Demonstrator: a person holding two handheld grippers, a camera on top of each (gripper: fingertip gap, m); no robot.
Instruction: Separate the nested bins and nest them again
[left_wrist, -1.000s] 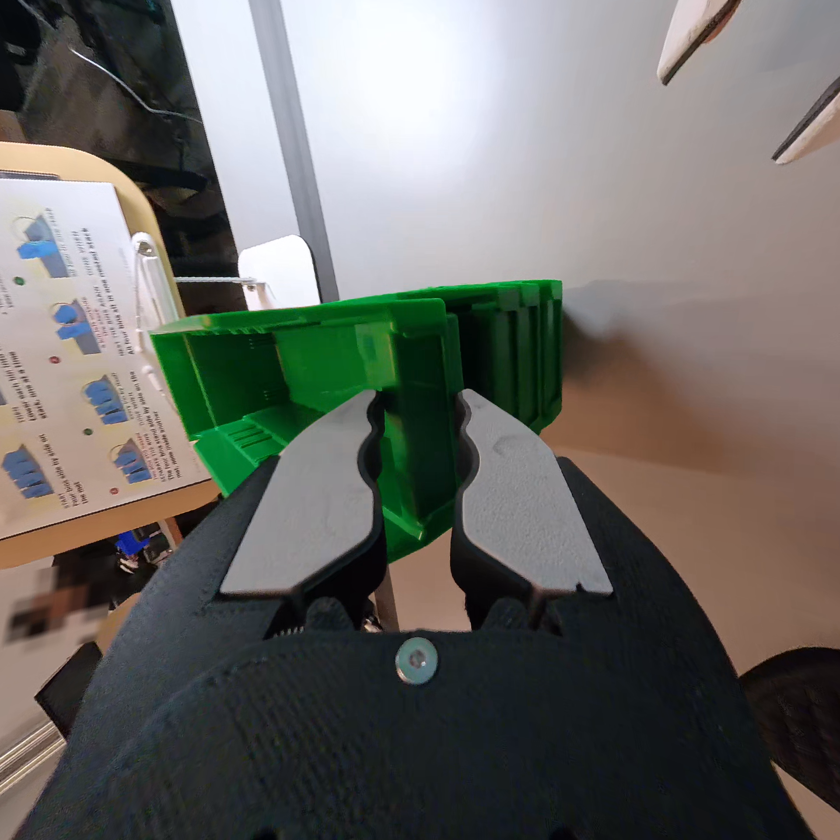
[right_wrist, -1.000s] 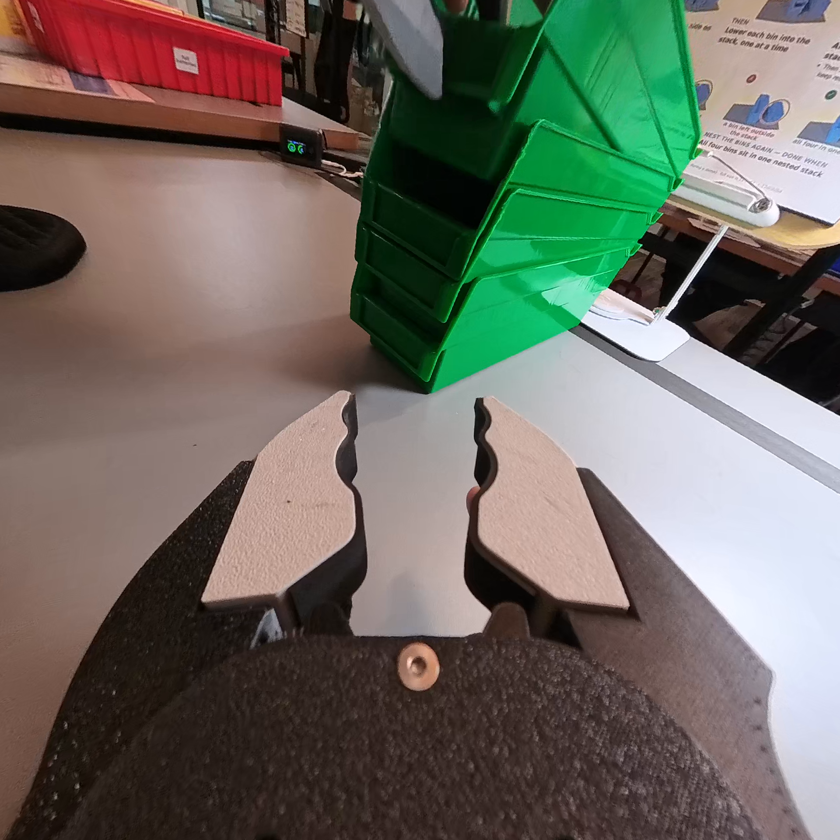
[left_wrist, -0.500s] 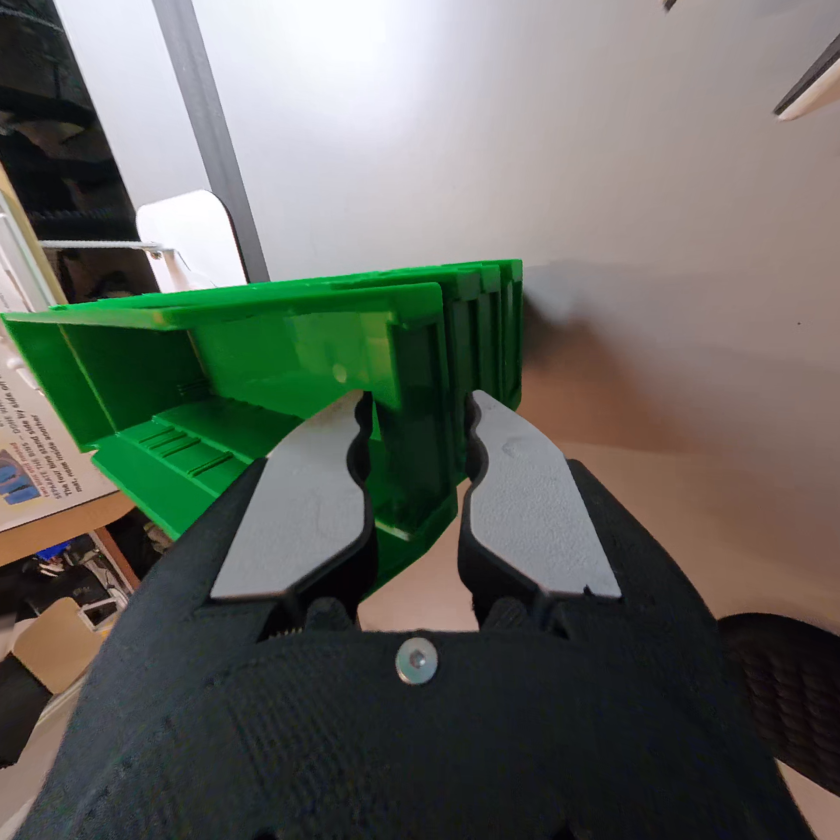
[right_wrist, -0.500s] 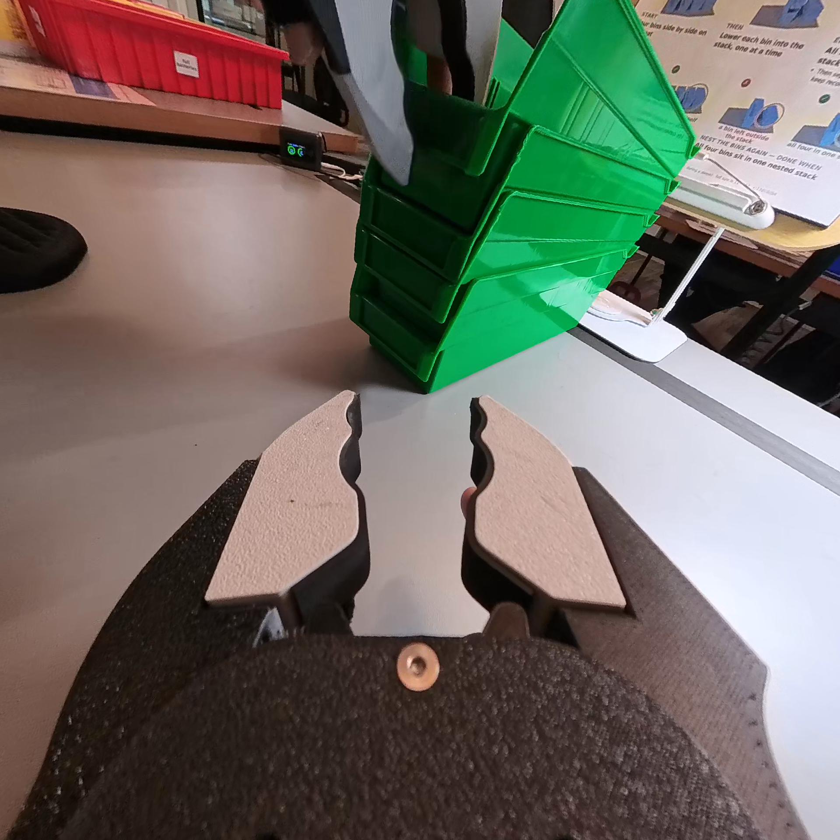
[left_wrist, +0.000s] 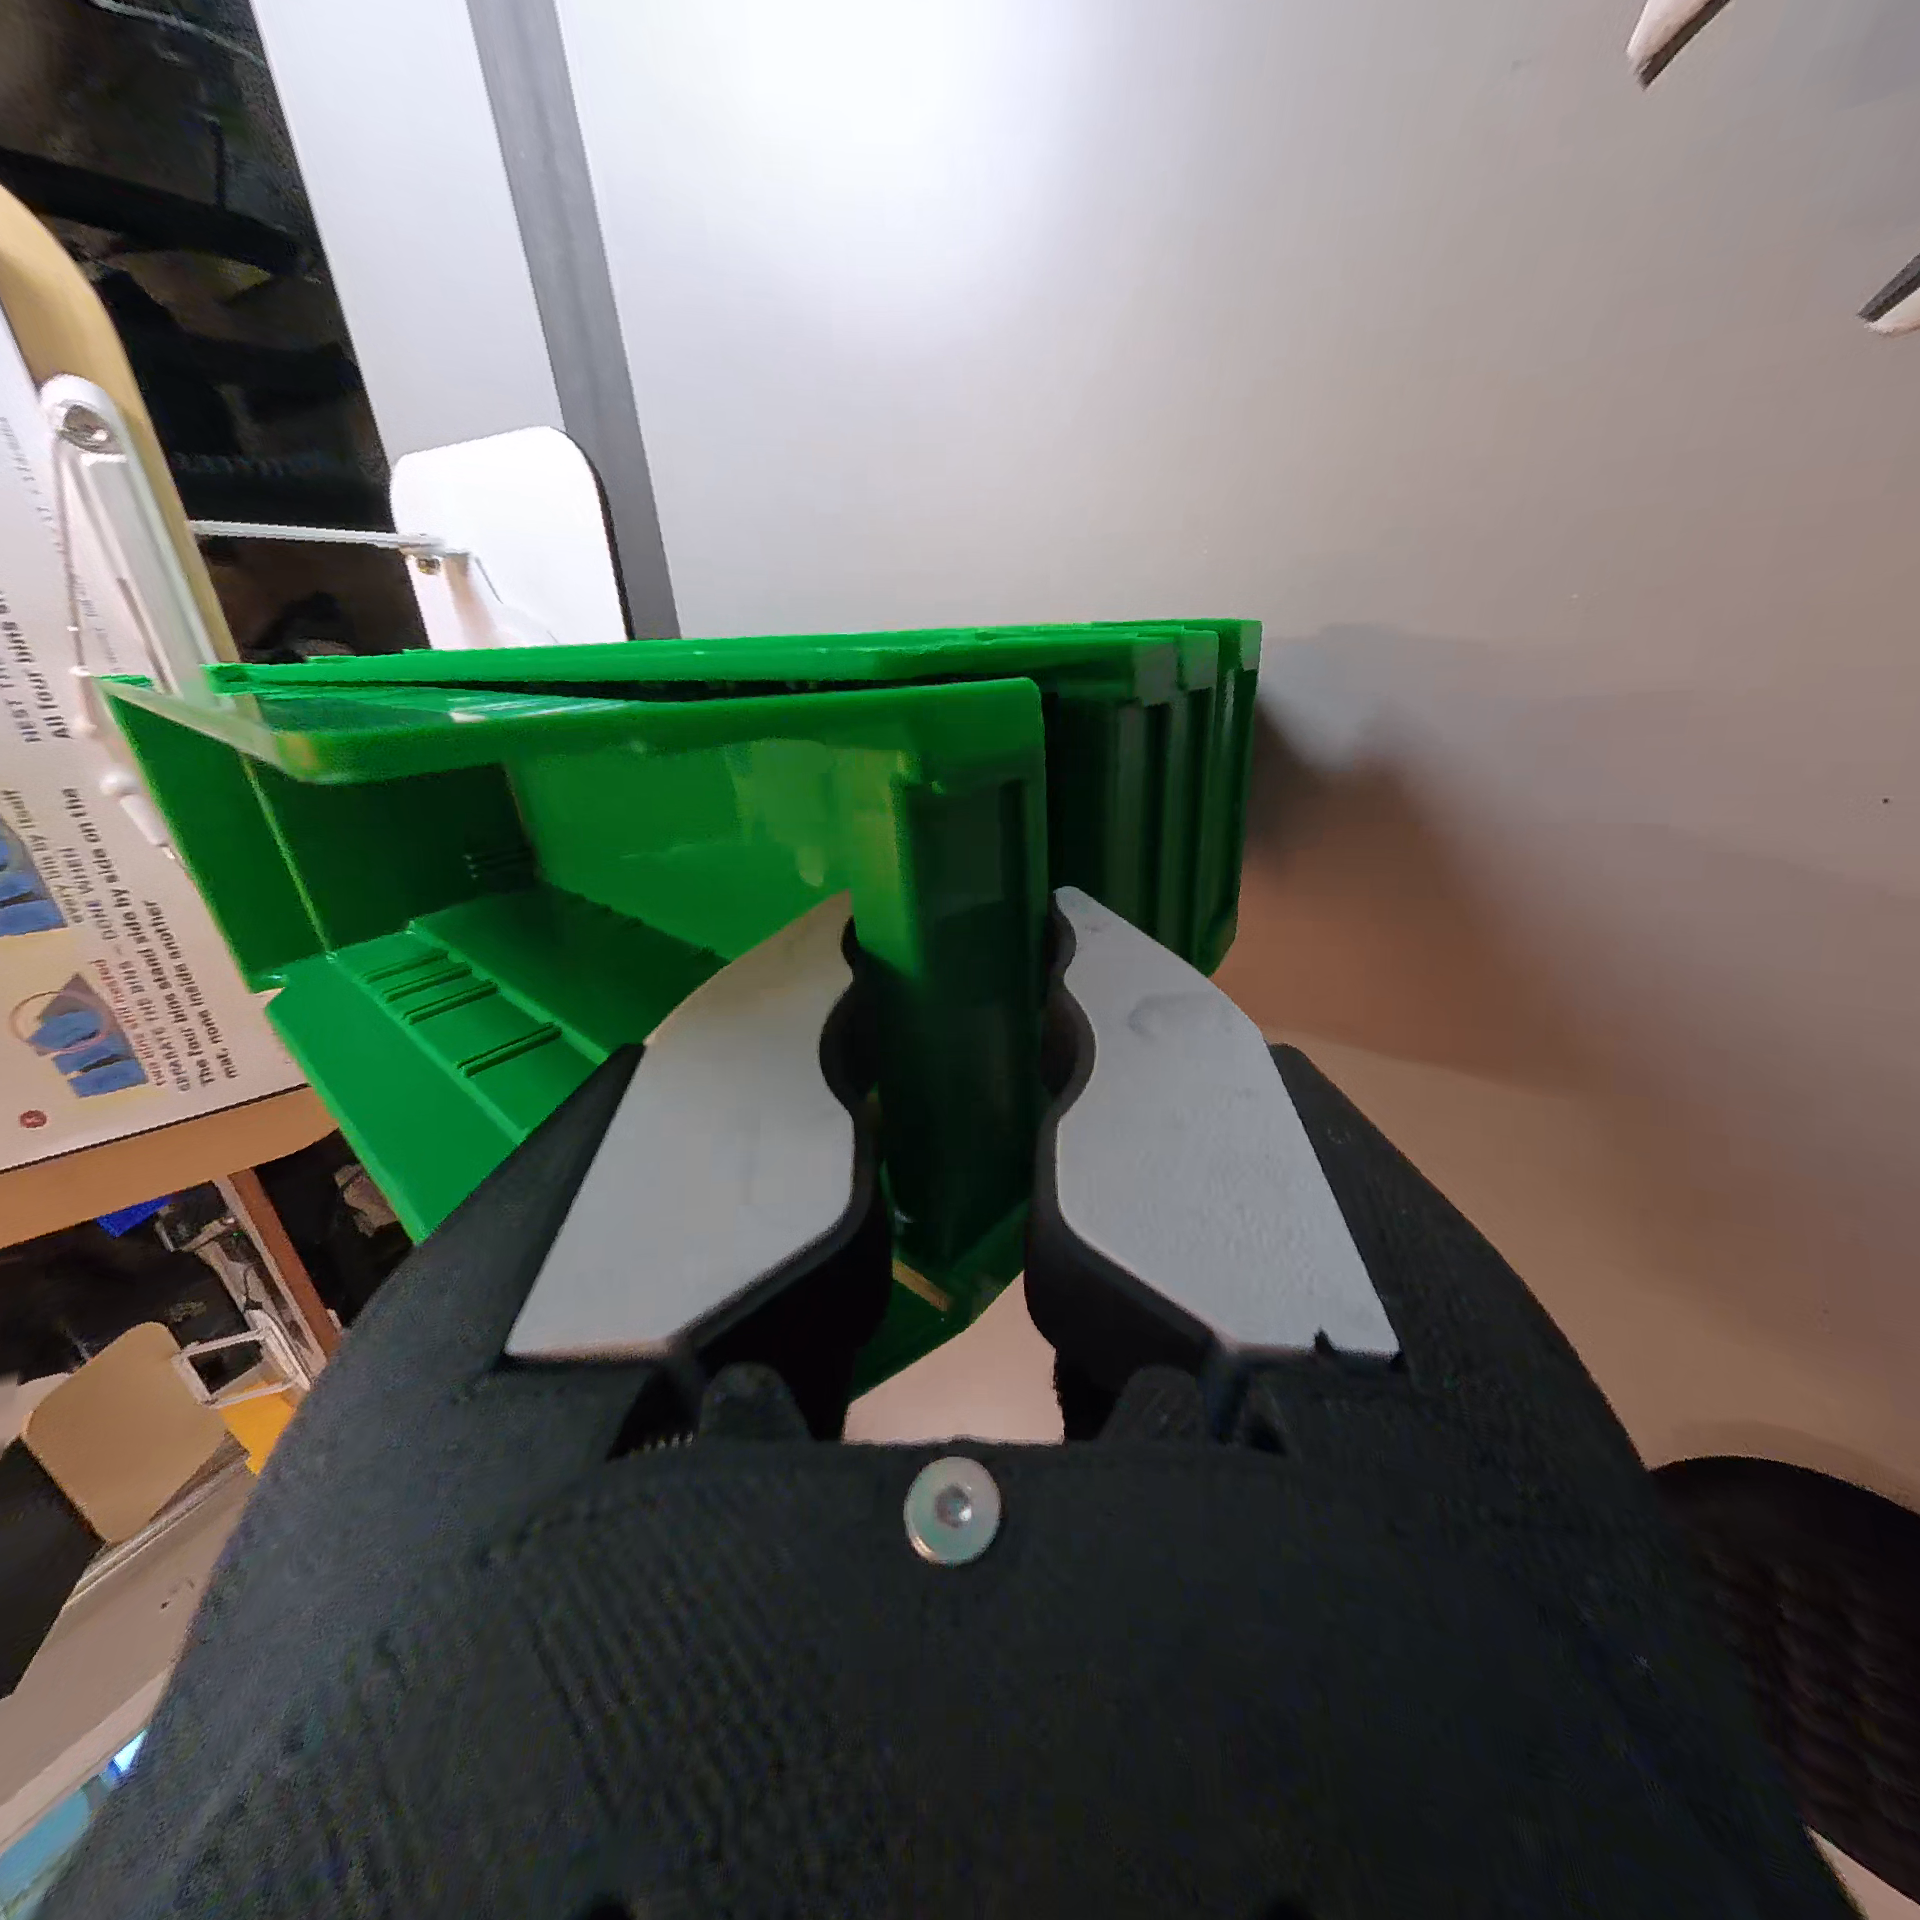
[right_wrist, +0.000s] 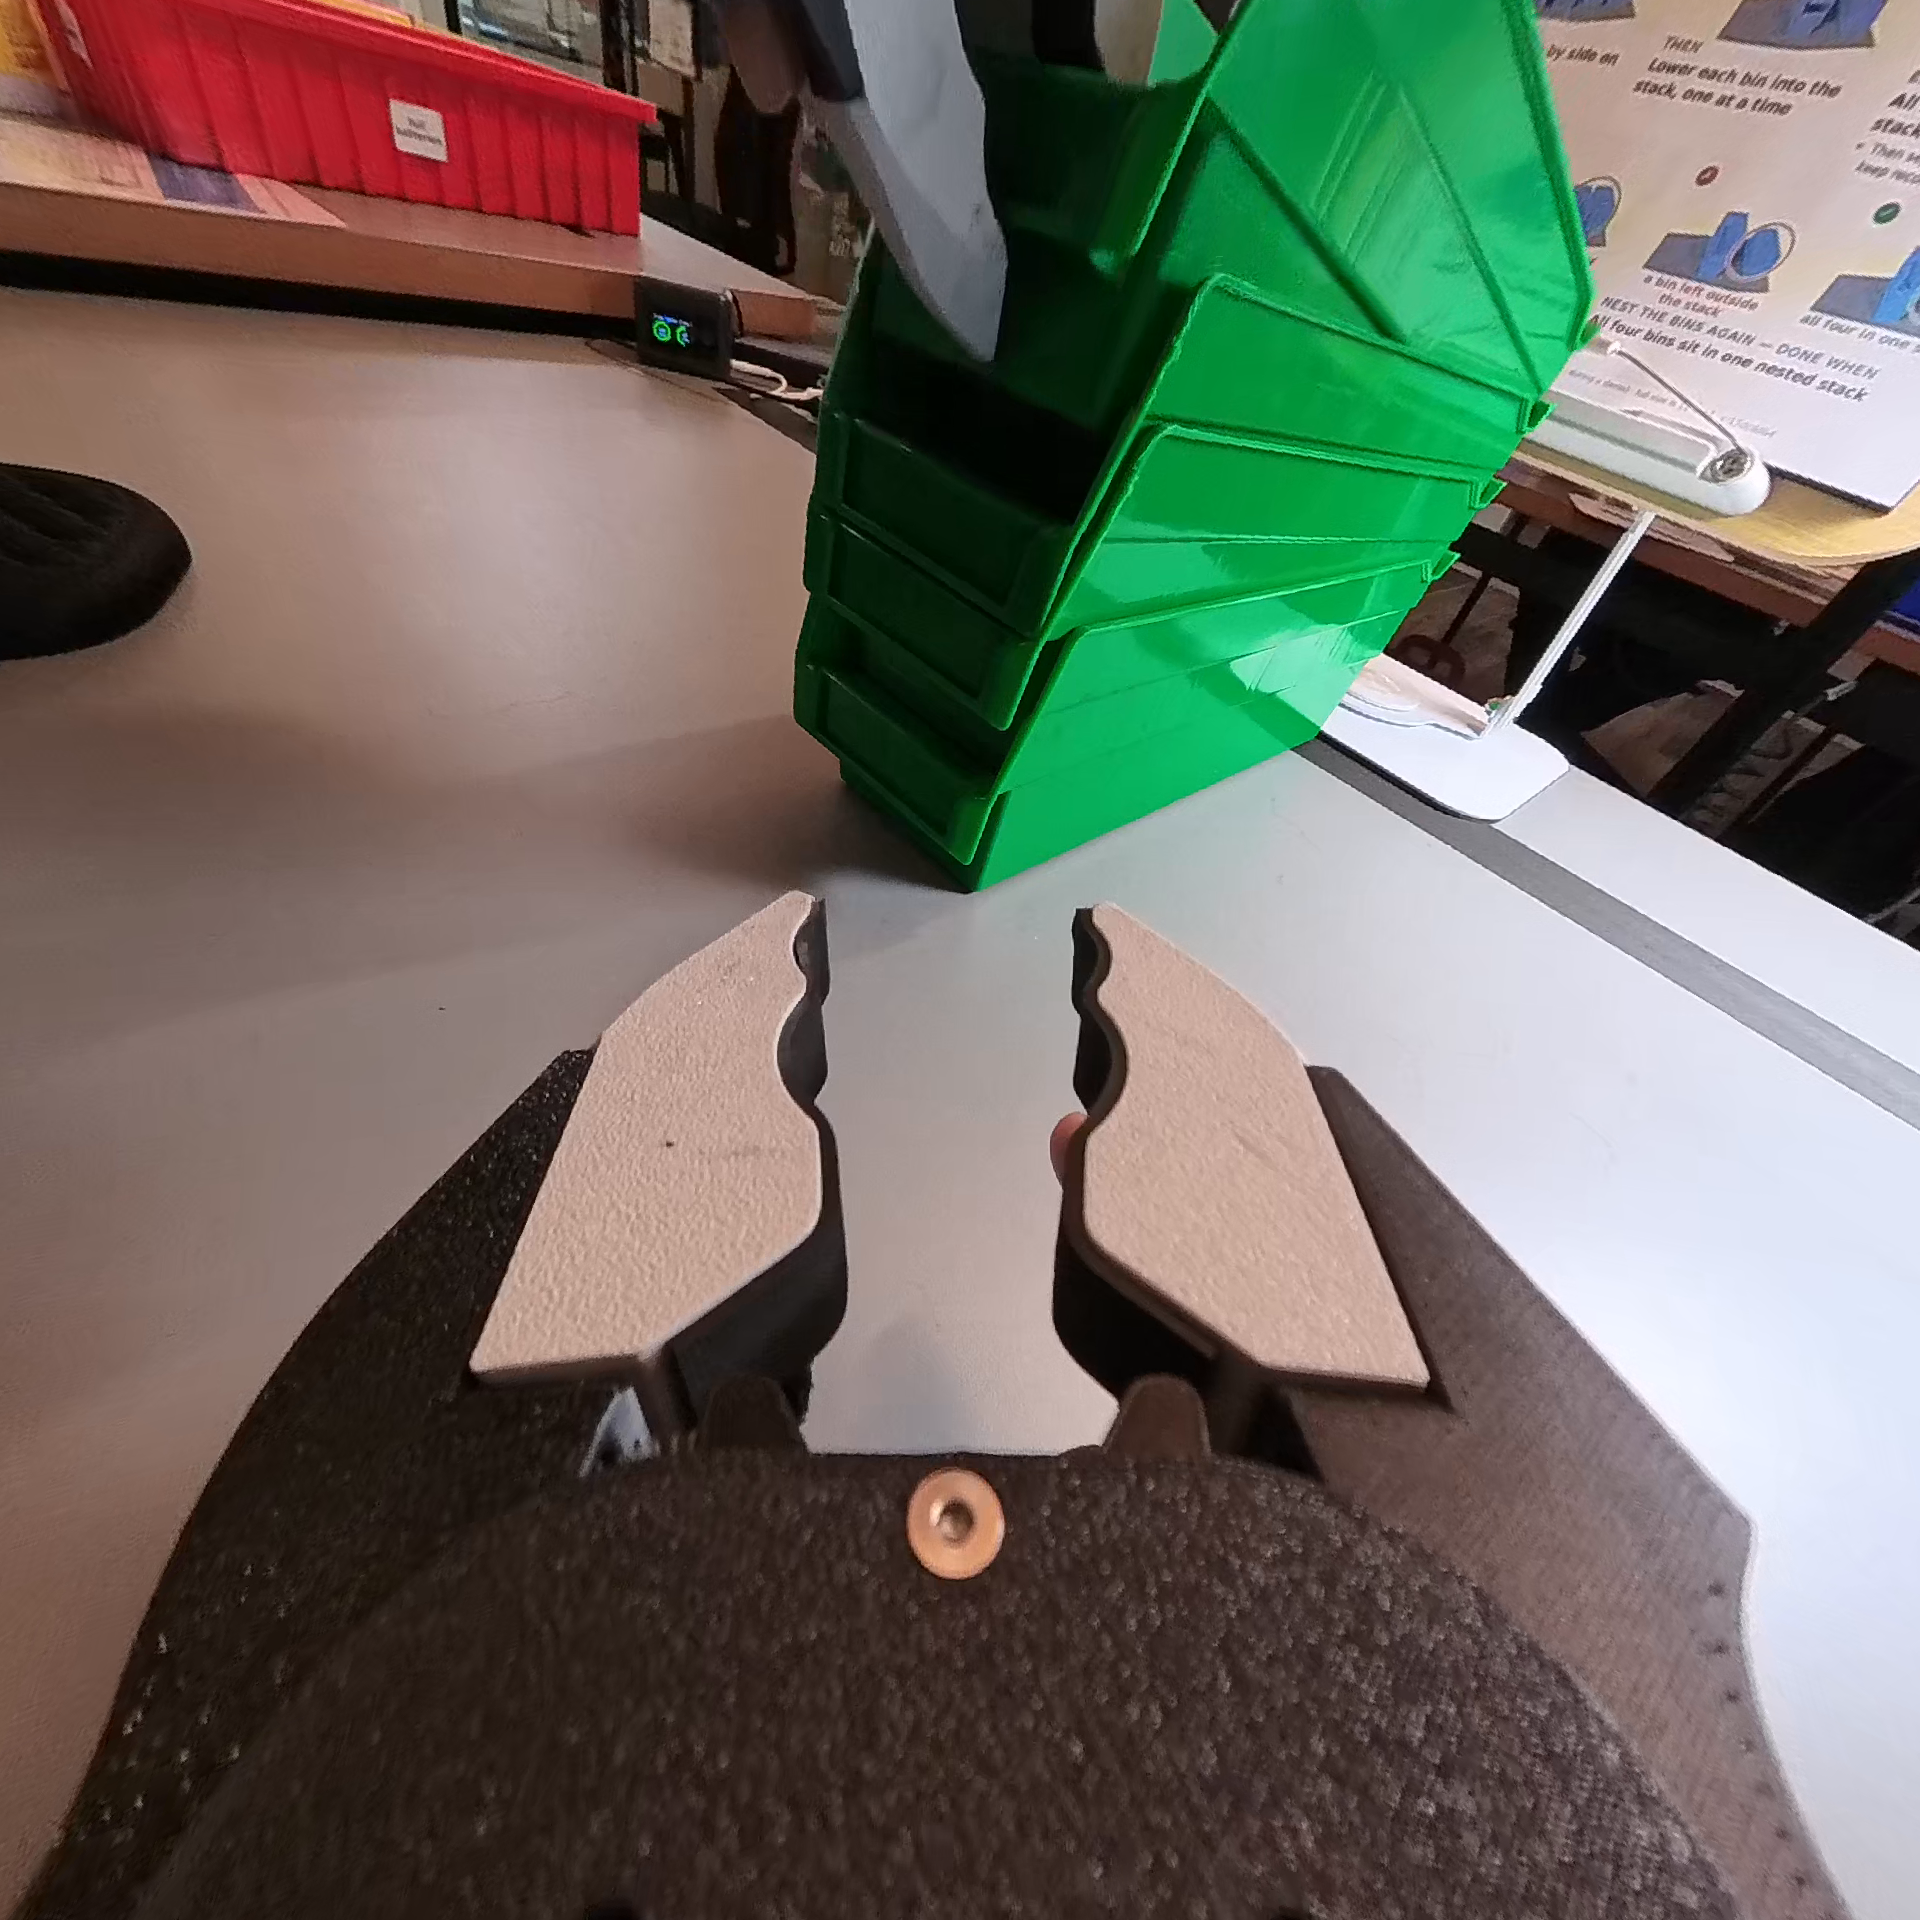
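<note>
Several green bins stand nested in a stack (right_wrist: 1195, 582) on the grey table (right_wrist: 416, 623). My left gripper (left_wrist: 954, 914) is shut on the front lip of the top green bin (left_wrist: 675, 821). That bin sits tilted in the stack, its front raised, with a dark gap under it. The rest of the stack (left_wrist: 1195, 748) shows behind it. In the right wrist view one left finger (right_wrist: 925, 208) comes down onto the top bin (right_wrist: 1382, 177). My right gripper (right_wrist: 945, 914) is open and empty, low over the table just in front of the stack.
A red bin (right_wrist: 343, 114) sits on a wooden shelf at the back left. A small device with a green display (right_wrist: 681, 330) lies behind the stack. A black round pad (right_wrist: 73, 561) is at the left. A white stand base (right_wrist: 1455, 748) and an instruction poster (right_wrist: 1745, 208) are at the right. Tip to tip, the grippers are about 15 cm apart.
My left gripper brought the top bin down closer onto the stack, still holding its front lip, then shifted slightly. The right gripper has hardly moved.
</note>
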